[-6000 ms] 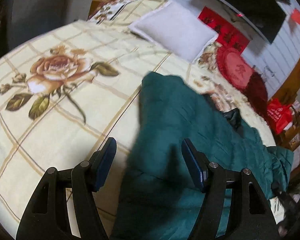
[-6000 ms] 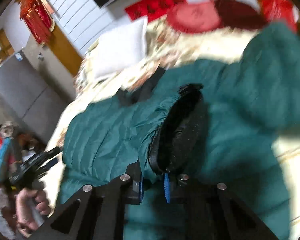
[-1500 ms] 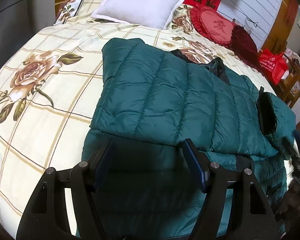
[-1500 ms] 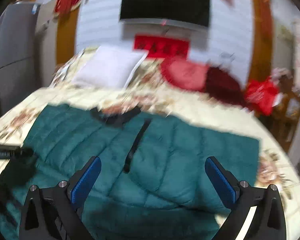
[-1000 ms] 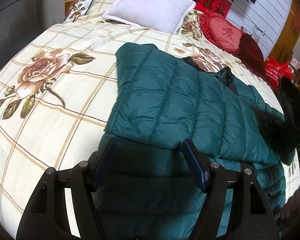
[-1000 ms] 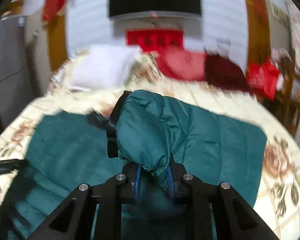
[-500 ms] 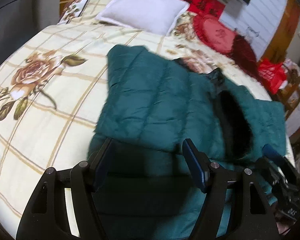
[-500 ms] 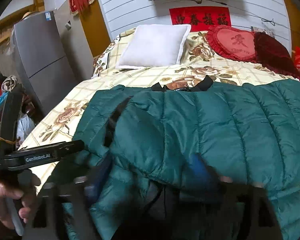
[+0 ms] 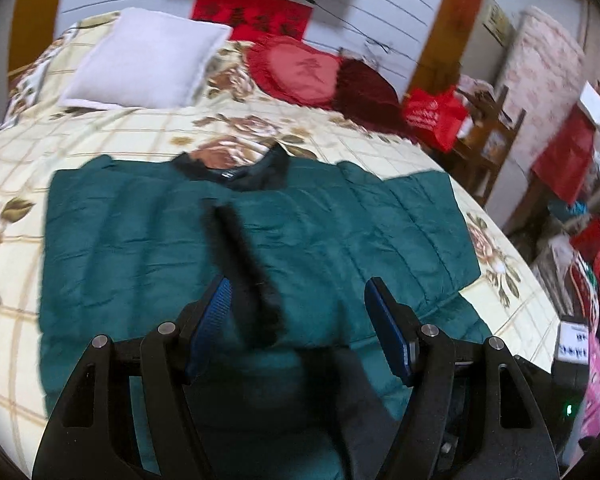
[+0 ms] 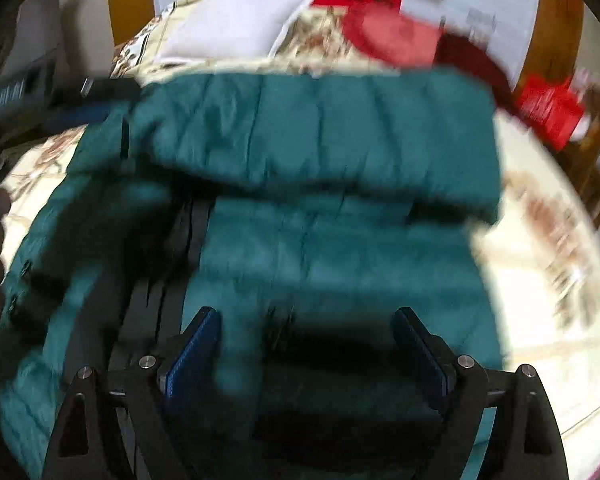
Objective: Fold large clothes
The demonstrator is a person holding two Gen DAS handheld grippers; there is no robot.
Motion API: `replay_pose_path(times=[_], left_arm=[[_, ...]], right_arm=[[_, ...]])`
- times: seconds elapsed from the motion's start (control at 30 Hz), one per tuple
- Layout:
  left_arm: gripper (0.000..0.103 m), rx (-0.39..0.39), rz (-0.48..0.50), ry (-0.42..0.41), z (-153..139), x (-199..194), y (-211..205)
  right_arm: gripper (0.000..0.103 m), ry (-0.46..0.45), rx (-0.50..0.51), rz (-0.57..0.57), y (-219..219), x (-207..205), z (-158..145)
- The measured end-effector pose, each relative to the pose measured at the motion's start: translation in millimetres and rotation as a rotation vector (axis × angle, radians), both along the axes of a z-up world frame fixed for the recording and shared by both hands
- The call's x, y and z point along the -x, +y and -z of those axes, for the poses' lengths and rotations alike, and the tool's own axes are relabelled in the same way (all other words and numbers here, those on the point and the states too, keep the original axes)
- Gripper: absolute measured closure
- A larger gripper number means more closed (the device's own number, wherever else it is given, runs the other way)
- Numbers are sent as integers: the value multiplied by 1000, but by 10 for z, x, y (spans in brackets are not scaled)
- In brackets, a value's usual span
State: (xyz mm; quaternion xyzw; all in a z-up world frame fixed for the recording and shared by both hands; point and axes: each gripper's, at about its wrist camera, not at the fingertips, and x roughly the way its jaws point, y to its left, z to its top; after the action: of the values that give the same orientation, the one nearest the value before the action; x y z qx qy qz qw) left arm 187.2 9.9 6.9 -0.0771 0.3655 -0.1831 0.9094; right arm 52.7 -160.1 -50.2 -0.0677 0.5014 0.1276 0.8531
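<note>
A dark green down jacket (image 9: 340, 240) lies flat on the bed with its black collar (image 9: 236, 172) at the far side. Both sleeves are folded across its front, and a black cuff (image 9: 240, 256) lies on top near the middle. My left gripper (image 9: 300, 324) hovers open over the near part of the jacket, the cuff's end just inside its left finger, untouched. In the right wrist view my right gripper (image 10: 308, 348) stands wide open close above the jacket (image 10: 320, 140), with only fabric below it. The left gripper (image 10: 100, 100) shows blurred at the upper left.
The bed has a cream cover with roses (image 9: 140, 136). A white pillow (image 9: 144, 64) and red cushions (image 9: 300, 72) lie at its head. A red bag (image 9: 432, 116), a wooden chair (image 9: 488, 136) and clutter stand beyond the right side of the bed.
My right gripper has opened and let go of the sleeve, which now lies across the jacket's front, and it has dropped closer to the fabric. My left gripper has swung right.
</note>
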Motion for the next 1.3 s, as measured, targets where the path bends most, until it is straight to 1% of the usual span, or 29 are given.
replay_pose_path(times=[0.07,0.13,0.17,0.2,0.23,0.27,0.3,0.4,0.5,0.6,0.73,0.83,0.87,0.93,1.03,1.1,1.13,1.17,1.23,1.27,1.3], left_arm=[[33,4,18,14,60,-88,-89],[33,22,22,31,120,-140,-131],[39,27,15,38,159,-183,-139],[68,25,9,43,189,-200,-146],[83,4,2,63,230,-232,-157],[91,3,-1,78,261,-227,-155],[94,13,-4,78,275,-216,-140],[95,10,-29,51,208,-139,-95],[95,41,-50,14,54,-37,54],[95,32,-85,-33,-113,73,253],[95,24,-170,-67,-236,225,698],[95,37,-215,-63,-259,286,1021],[95,45,-222,-56,-245,300,1120],[95,31,-213,-28,-176,297,1201],[89,27,-218,64,-2,264,1259],[83,44,-260,119,44,290,1345],[81,58,-282,130,20,332,1406],[80,67,-304,120,-22,392,1465],[80,66,-399,57,-171,516,1615],[74,53,-452,12,-253,572,1670],[68,42,-472,-27,-310,593,1678]], right_arm=[[13,-20,-2,-20,-8,37,17],[6,-21,-6,-31,-9,51,42],[5,-20,-2,-30,-6,52,56],[3,-20,3,-30,-6,50,68],[1,-21,9,-32,-1,49,83],[0,-21,11,-31,-7,54,93],[0,-21,15,-28,-8,56,97],[0,-18,21,-29,18,26,91],[0,-14,24,-23,10,20,88],[0,-10,19,-6,32,3,66],[0,-11,2,34,17,-53,11],[0,-7,-6,50,3,-72,8],[0,-6,-6,55,6,-75,9],[0,-6,-7,63,13,-87,2],[0,-10,-29,86,-64,-114,-34],[0,-35,-58,138,-214,-150,-103],[0,-54,-66,167,-305,-196,-144],[0,-86,-76,210,-412,-206,-220],[0,-137,-99,268,-589,-232,-352],[0,-182,-120,306,-710,-256,-454],[1,-210,-130,325,-760,-278,-528]])
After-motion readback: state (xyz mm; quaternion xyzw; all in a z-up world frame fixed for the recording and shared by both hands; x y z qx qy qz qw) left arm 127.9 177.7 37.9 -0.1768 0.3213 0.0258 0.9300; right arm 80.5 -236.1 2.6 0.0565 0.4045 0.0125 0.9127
